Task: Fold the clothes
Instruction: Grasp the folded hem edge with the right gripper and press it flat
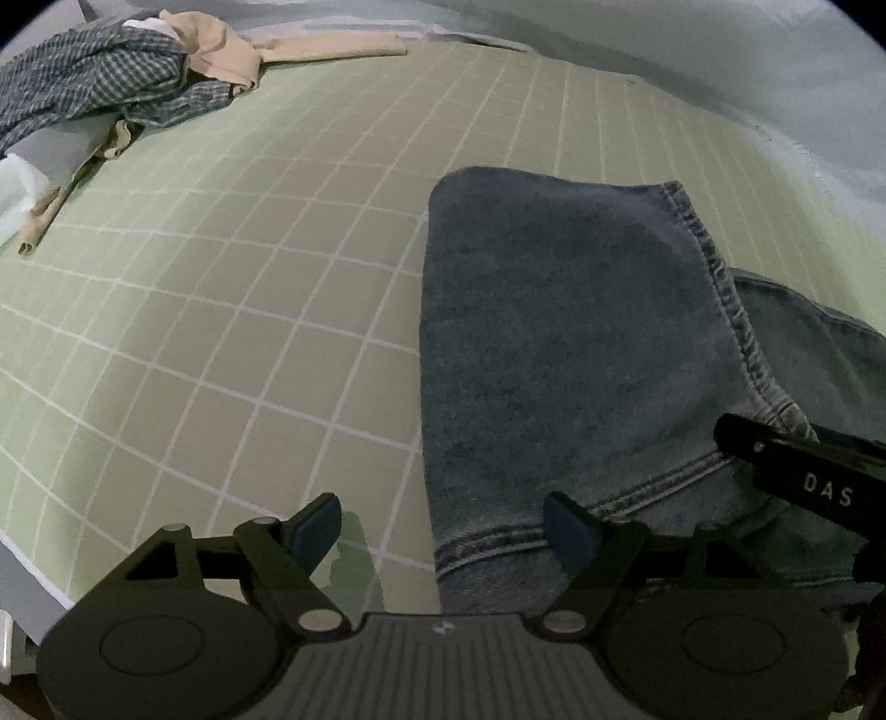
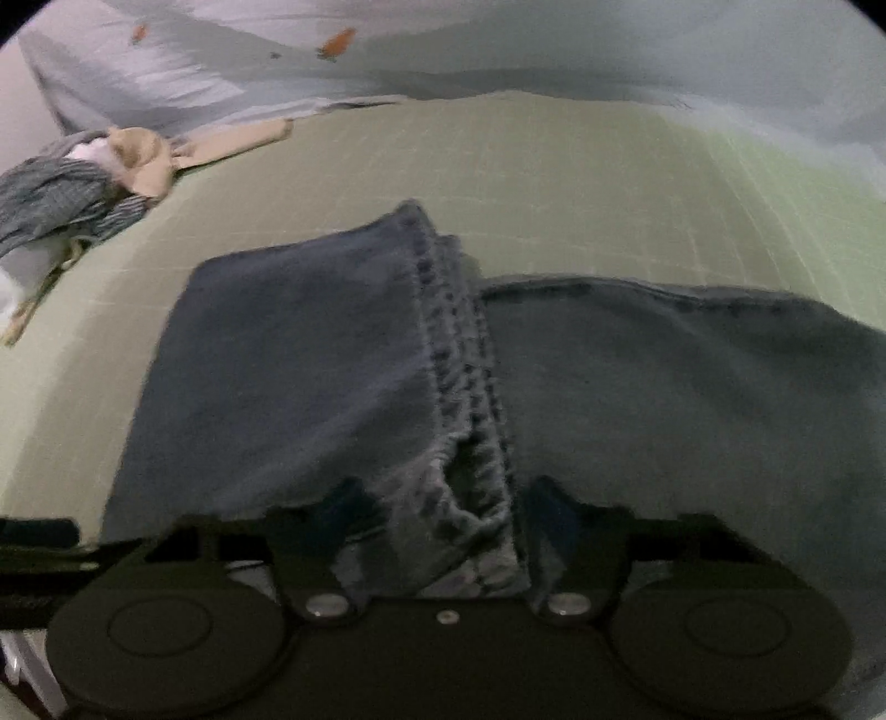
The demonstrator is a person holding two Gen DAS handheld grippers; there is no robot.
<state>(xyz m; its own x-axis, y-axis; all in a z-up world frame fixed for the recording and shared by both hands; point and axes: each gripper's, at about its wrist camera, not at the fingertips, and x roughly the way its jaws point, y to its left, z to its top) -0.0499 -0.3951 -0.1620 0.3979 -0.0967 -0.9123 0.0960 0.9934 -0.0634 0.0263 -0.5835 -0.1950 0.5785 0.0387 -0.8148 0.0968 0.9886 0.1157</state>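
Observation:
Blue jeans (image 1: pixel 554 343) lie folded on the green grid mat (image 1: pixel 221 277), the stitched leg hem towards me. My left gripper (image 1: pixel 443 526) is open just above the mat at the jeans' near left corner; the hem edge lies between its fingers, nearer the right pad. A black finger (image 1: pixel 742 435) of the right gripper rests on the denim to the right. In the blurred right wrist view the jeans (image 2: pixel 304 360) fill the middle. There my right gripper (image 2: pixel 451 512) stands open, and the bunched hem seam runs between its wide-apart fingers.
A heap of clothes sits at the mat's far left: a blue checked shirt (image 1: pixel 99 77) and a beige garment (image 1: pixel 232 50), also seen as shirt (image 2: pixel 50 205) and beige garment (image 2: pixel 149 149). Grey sheeting (image 1: pixel 720 50) borders the mat's far edge. Bare mat (image 2: pixel 554 183) lies beyond the jeans.

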